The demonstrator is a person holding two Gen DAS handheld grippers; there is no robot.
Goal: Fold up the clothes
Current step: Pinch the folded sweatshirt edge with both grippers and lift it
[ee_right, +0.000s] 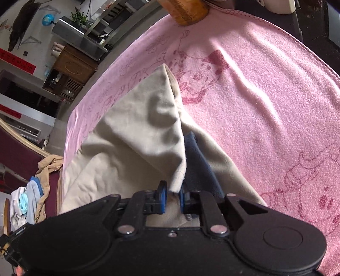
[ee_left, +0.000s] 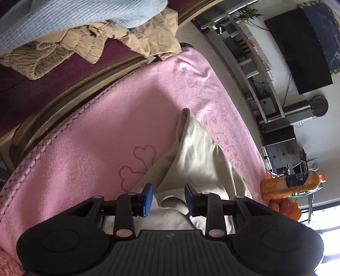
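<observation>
A cream garment (ee_left: 197, 157) lies bunched on a pink blanket (ee_left: 95, 131) covering the table. In the left wrist view my left gripper (ee_left: 169, 198) is open, its blue pads on either side of a hem of the cream garment, not closed on it. In the right wrist view my right gripper (ee_right: 172, 200) is shut on an edge of the cream garment (ee_right: 138, 135), which rises as a peaked fold in front of it. A dark blue inner piece (ee_right: 199, 167) shows beside the fold.
A chair with dark red cushion (ee_left: 25, 89) holds a tan garment (ee_left: 89, 46) and a light blue garment (ee_left: 74, 19). An orange drink bottle (ee_left: 291, 185) lies on a glass side table at the right. A wooden cylinder (ee_right: 187, 10) stands at the blanket's far edge.
</observation>
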